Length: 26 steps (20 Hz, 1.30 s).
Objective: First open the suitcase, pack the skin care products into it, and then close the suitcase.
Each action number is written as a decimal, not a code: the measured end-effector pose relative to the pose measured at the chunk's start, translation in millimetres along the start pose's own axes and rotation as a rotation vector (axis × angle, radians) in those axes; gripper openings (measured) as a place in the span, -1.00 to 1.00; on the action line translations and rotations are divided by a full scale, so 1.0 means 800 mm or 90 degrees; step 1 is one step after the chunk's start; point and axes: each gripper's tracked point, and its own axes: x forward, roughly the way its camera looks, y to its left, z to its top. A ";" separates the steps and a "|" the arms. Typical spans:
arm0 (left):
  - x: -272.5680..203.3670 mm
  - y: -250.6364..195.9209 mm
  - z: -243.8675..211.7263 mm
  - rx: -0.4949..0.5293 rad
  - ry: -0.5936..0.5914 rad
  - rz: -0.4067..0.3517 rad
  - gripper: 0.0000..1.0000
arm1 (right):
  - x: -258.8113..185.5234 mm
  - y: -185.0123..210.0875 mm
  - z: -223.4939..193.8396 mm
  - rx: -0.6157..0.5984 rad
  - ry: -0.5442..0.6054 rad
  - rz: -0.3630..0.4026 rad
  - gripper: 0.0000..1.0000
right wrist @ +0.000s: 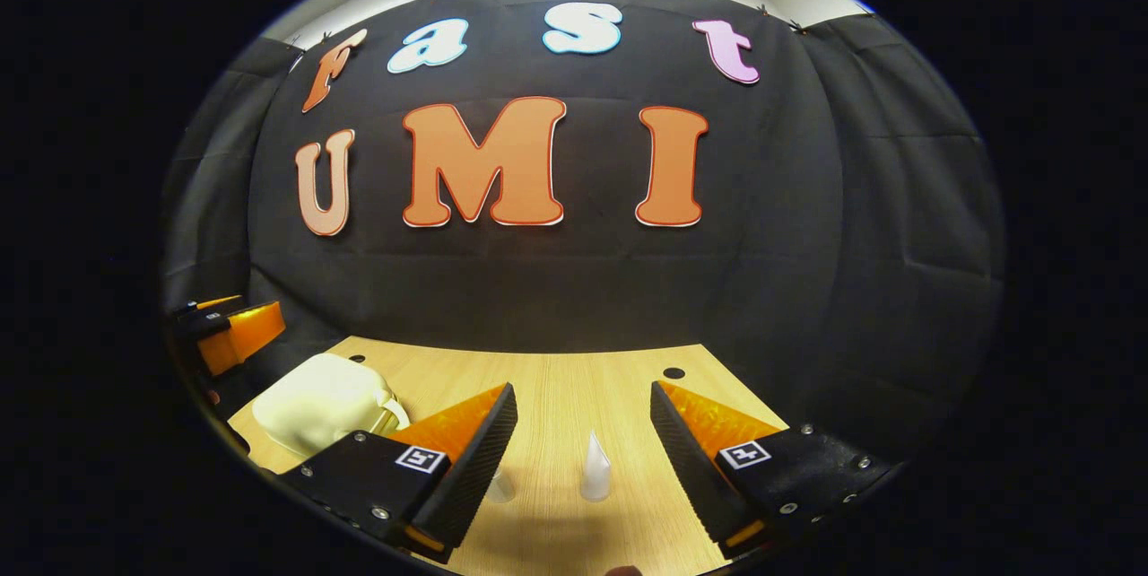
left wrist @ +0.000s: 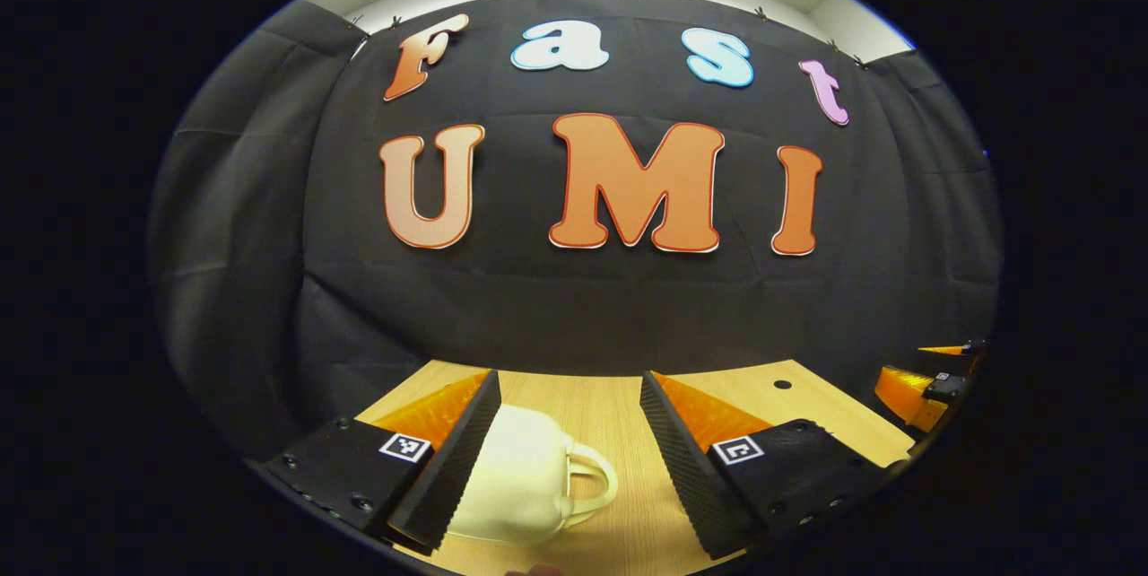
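Both jaws stand wide: left gripper (left wrist: pixel 569 450) straddles the closed suitcase (left wrist: pixel 520 482) on the bench (left wrist: pixel 619 414), probably ready to open it; right gripper (right wrist: pixel 583 459) frames 1 pointed bottle (right wrist: pixel 595 468).

No readable text, brand or number stands on any thing here. Each gripper carries small square black-and-white coded markers (left wrist: pixel 404 447) on its body just behind the jaws; they are patterns, not letters, and cannot be read.

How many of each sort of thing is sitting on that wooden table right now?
Cream suitcase with a handle: 1
Small pale cone-topped containers, one partly hidden behind a finger: 2
Total: 3, all on the table.
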 end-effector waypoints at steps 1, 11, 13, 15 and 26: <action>0.000 0.002 -0.004 0.002 0.006 0.003 0.96 | 0.002 0.001 -0.002 0.001 0.002 -0.005 0.90; -0.001 0.004 -0.006 0.077 -0.010 0.019 0.96 | 0.006 0.005 -0.008 0.008 0.015 0.000 0.90; 0.004 0.000 -0.012 0.111 -0.010 0.017 0.96 | 0.009 0.000 -0.015 0.010 0.028 -0.005 0.90; 0.009 -0.006 -0.027 0.159 0.000 0.017 0.94 | 0.004 -0.008 -0.021 0.007 0.034 -0.016 0.91; 0.024 -0.071 -0.186 0.538 0.102 -0.061 0.97 | -0.007 -0.094 -0.088 0.031 0.105 -0.103 0.91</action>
